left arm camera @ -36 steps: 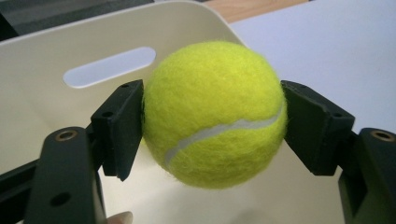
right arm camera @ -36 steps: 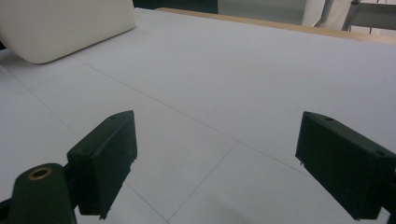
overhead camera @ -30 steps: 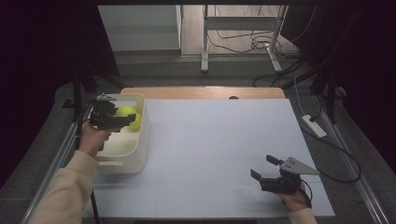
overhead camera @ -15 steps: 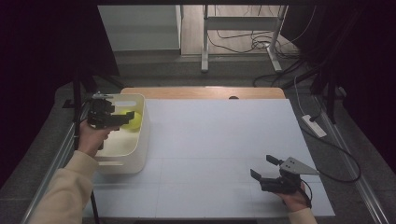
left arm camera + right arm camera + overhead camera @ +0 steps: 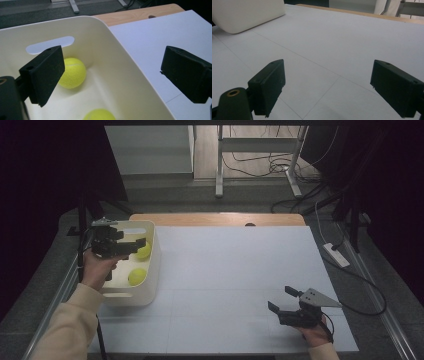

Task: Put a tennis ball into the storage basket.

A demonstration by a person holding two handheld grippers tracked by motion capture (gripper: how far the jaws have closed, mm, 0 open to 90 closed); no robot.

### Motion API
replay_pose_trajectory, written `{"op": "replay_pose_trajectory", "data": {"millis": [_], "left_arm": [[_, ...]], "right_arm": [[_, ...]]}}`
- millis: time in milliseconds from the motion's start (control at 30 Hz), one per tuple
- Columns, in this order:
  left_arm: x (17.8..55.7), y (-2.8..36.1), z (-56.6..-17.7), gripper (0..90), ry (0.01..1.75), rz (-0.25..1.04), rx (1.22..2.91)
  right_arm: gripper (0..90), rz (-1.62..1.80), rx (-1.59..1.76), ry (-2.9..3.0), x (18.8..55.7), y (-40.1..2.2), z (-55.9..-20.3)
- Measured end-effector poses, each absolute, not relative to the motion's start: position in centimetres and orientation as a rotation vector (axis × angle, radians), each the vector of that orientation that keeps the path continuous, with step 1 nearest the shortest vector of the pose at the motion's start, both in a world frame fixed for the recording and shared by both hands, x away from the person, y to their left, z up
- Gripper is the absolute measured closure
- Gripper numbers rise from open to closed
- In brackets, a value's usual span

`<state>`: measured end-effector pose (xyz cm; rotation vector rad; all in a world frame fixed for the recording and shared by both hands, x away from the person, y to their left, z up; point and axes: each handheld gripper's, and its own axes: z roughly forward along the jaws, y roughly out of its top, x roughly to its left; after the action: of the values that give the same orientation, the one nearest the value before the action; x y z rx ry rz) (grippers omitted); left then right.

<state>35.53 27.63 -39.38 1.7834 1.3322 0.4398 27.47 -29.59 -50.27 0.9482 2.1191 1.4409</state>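
1. Between the black jaws of the left gripper (image 5: 112,77) nothing is caught: they have just been opening and now stand wide apart, empty, above the cream plastic bin with rounded corners (image 5: 130,75).
2. Below and just behind its left jaw, a yellow-green felt tennis ball (image 5: 73,72) lies on the bin floor near the wall with the slot handle.
3. Nearer the gripper, under the gap between its jaws, a second yellow-green tennis ball (image 5: 98,115) lies loose, apart from the first.
4. From the high view, the left gripper (image 5: 131,246) hangs over the bin (image 5: 150,285), with one ball (image 5: 144,251) just past its tips and the other (image 5: 137,276) beneath the hand.
5. Beyond the bin's rim, under its right jaw, spreads the white table sheet (image 5: 160,40).
6. Well apart, the right gripper (image 5: 281,301) rests low over the white sheet, jaws wide and empty; the bin's corner (image 5: 247,15) lies far ahead of its left jaw.
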Motion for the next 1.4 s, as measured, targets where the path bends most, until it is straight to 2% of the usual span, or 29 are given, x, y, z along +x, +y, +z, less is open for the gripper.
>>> {"op": "replay_pose_trajectory", "data": {"millis": [967,1400], "left_arm": [[31.0,24.4,-39.3,8.5,1.063,0.348,1.769],[29.0,22.0,-39.4,9.4,0.923,0.353,1.804]], "right_arm": [[12.5,1.442,0.943,2.119,27.3,-29.5,-50.3],[12.5,1.430,0.958,2.102,26.6,-30.2,-50.3]]}}
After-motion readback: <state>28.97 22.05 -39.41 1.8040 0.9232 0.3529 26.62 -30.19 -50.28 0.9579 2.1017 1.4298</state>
